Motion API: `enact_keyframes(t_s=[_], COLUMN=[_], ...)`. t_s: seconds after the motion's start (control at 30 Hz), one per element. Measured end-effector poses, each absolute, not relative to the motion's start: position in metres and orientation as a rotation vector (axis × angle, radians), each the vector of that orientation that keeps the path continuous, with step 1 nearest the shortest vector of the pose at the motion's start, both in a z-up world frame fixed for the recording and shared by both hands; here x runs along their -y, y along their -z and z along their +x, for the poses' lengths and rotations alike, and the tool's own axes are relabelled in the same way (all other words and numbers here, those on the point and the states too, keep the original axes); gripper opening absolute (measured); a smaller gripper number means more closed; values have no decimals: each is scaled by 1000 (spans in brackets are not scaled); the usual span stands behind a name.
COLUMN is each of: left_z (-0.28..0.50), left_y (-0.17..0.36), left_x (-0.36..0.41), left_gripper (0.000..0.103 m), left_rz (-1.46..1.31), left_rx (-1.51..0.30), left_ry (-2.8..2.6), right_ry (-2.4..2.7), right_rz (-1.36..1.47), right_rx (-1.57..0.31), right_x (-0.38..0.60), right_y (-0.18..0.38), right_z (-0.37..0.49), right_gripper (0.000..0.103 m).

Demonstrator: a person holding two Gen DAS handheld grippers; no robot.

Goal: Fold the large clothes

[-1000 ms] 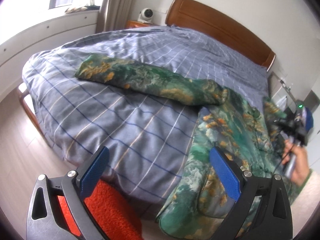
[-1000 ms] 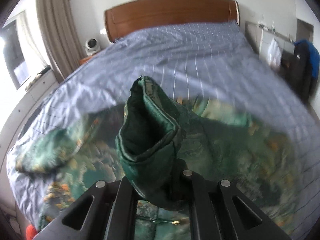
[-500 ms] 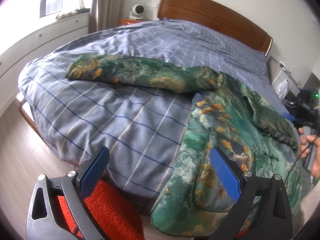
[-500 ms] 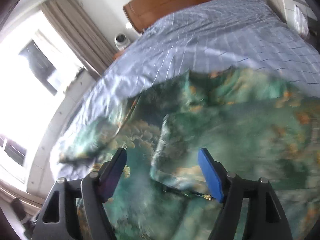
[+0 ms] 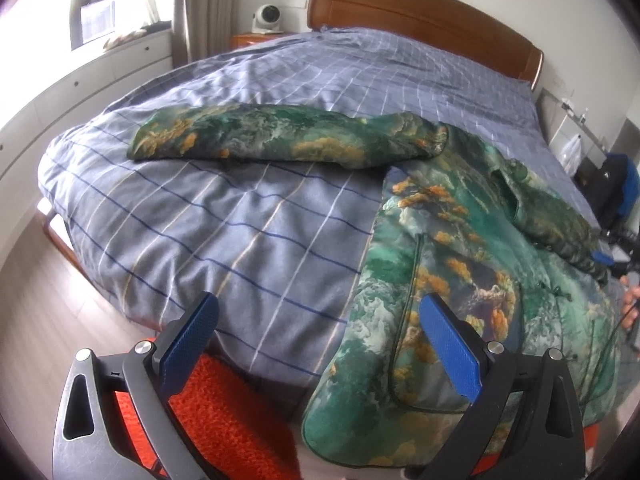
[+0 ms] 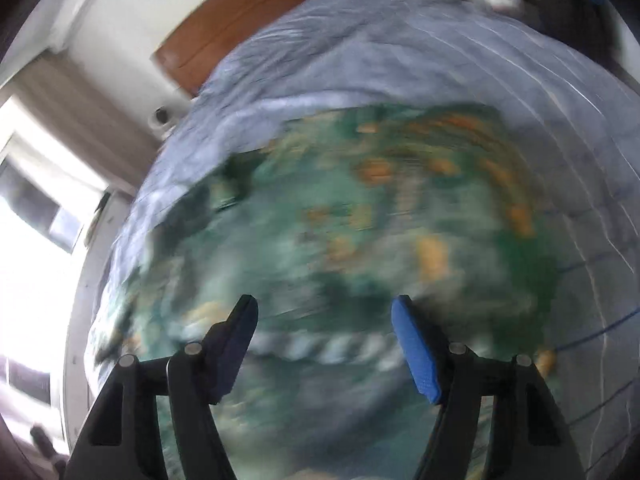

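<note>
The robe [image 5: 460, 248] lies on the bed [image 5: 248, 200], on the plaid duvet near the foot, its body draped over the edge with the hem hanging toward the floor. One sleeve [image 5: 280, 140] stretches flat across the duvet to the left; the other sleeve [image 5: 548, 216] lies folded over the body on the right side.

The left gripper [image 5: 320, 344] hangs off the foot of the bed with its jaws spread wide and nothing between them; its right pad sits in front of the robe's lower edge, but whether it touches the cloth cannot be told. Below it a red rug [image 5: 224, 424] shows, partly hidden by the gripper's frame.

The right gripper [image 6: 324, 344] is also spread, empty, just above the robe [image 6: 360, 240]. That view is heavily smeared (motion blur), so the robe reads only as green and orange patches, and no sleeve or seam can be made out there. At the right edge of the left view, a hand [image 5: 630, 304] is cut off by the frame, only fingertips showing.

The headboard [image 5: 420, 16] stands behind.
</note>
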State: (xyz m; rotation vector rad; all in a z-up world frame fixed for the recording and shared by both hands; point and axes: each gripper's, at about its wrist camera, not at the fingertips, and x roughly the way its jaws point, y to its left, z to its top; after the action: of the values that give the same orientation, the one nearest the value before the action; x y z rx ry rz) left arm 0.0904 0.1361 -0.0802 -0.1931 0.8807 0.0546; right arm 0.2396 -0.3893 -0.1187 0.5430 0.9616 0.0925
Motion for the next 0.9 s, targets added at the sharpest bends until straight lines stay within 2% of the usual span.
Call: enact_keyframes(t_s=[0.13, 0.2, 0.3, 0.37, 0.4, 0.43, 0.47, 0.5, 0.53, 0.6, 0.7, 0.77, 0.8, 0.83, 0.9], left_z=[94, 93, 91, 90, 90, 89, 89, 89, 89, 90, 94, 94, 94, 94, 94], left_y=[82, 82, 81, 82, 83, 84, 84, 85, 85, 86, 87, 87, 87, 87, 87], left_x=[-130, -125, -124, -127, -130, -134, -138, -144, -147, -154, -162, -162, -162, -161, -160], left_gripper=[101, 101, 101, 101, 101, 101, 101, 101, 101, 101, 101, 101, 101, 101, 101], left_rz=[-202, -194, -172, -171, -175, -182, -189, -200, -207, -227, -256, -257, -252, -246, -233], left_rx=[-885, -883, -882, -884, -886, -887, -888, -887, -885, -884, -889, -891, -889, -889, -892], left_ry=[-43, -28, -21, -24, -27, -32, -38, -46, -51, -66, -78, -76, -75, -75, -77], right_ry=[-269, -344, -361, -282, -256, -224, -208, -183, -128, -70, -56, -90, -113, -138, -191], right_rz=[317, 37, -272, -372, -408, -439, -431, -402, -376, -287, -202, -160, -131, -99, -39], right_rx=[-1031, -1047, -1044, -1048, -1049, -1043, -1030, -1014, -986, -919, -887, -947, -1005, -1075, -1109], right_x=[306, 241, 172, 154, 151, 147, 148, 153, 161, 168, 164, 158, 156, 154, 155], right_y=[95, 95, 118, 137, 147, 154, 156, 153, 145, 124, 109, 124, 136, 150, 161], right_z=[247, 246, 252, 268, 274, 283, 291, 299, 305, 320, 345, 353, 355, 358, 352], right_gripper=[69, 69, 69, 69, 65, 45, 38, 20, 13, 13, 13, 20, 34, 56, 69])
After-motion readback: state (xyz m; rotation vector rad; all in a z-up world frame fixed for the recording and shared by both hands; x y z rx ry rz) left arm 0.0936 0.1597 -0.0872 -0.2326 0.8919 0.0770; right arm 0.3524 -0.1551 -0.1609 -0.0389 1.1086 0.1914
